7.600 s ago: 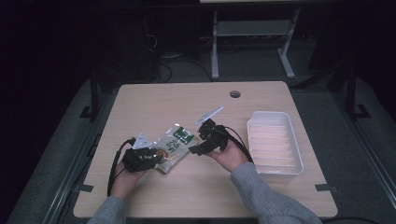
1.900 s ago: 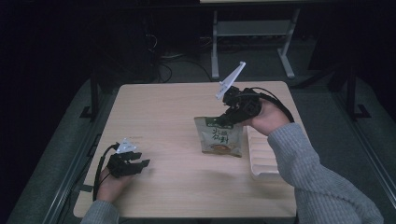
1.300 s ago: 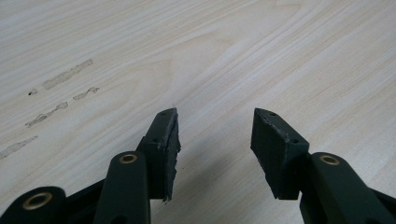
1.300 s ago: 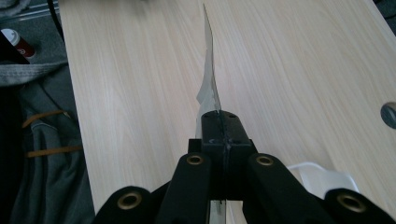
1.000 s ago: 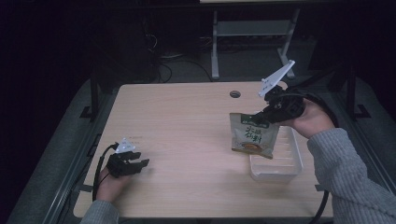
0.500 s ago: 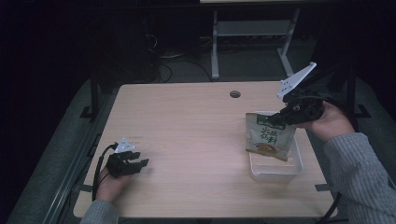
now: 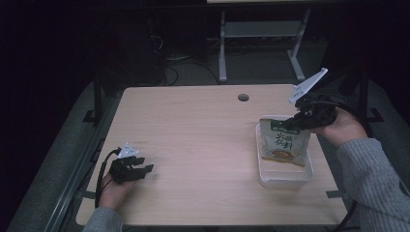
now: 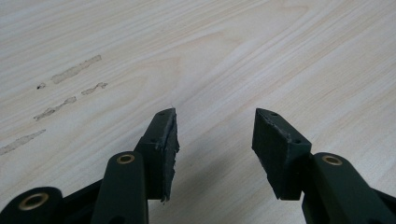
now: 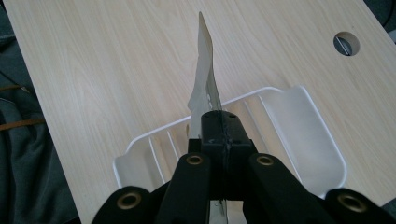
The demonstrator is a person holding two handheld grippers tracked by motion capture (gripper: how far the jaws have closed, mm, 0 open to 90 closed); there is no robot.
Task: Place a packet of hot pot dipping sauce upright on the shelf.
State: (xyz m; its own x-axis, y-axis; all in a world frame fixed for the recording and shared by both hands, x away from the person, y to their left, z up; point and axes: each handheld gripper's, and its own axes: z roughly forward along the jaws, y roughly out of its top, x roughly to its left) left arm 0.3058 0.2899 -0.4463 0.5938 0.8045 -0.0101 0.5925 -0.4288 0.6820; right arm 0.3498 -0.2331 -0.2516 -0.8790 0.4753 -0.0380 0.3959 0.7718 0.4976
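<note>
A seasoning packet point(image 7: 283, 145) with a green top band hangs upright over the white ribbed tray point(image 7: 285, 182) at the table's right side. My right gripper point(image 7: 286, 124) is shut on the packet's top edge. The right gripper view looks down along the shut jaws point(image 9: 218, 121) at the packet point(image 9: 205, 70), seen edge-on, with the tray point(image 9: 308, 135) beneath it. My left gripper point(image 7: 144, 169) rests low at the table's front left, jaws apart and just widened a little. In the left gripper view point(image 8: 215, 126) bare wood lies between its pads.
The wooden table point(image 7: 193, 135) has a round cable hole point(image 7: 243, 97) near its far edge. Faint scuff marks point(image 8: 70, 93) mark the wood ahead of the left gripper. A metal stand point(image 7: 261, 34) and cables lie on the dark floor beyond.
My right hand has carried the packet from the table's middle rightward to over the tray and slightly lower. The left hand stays at the front left.
</note>
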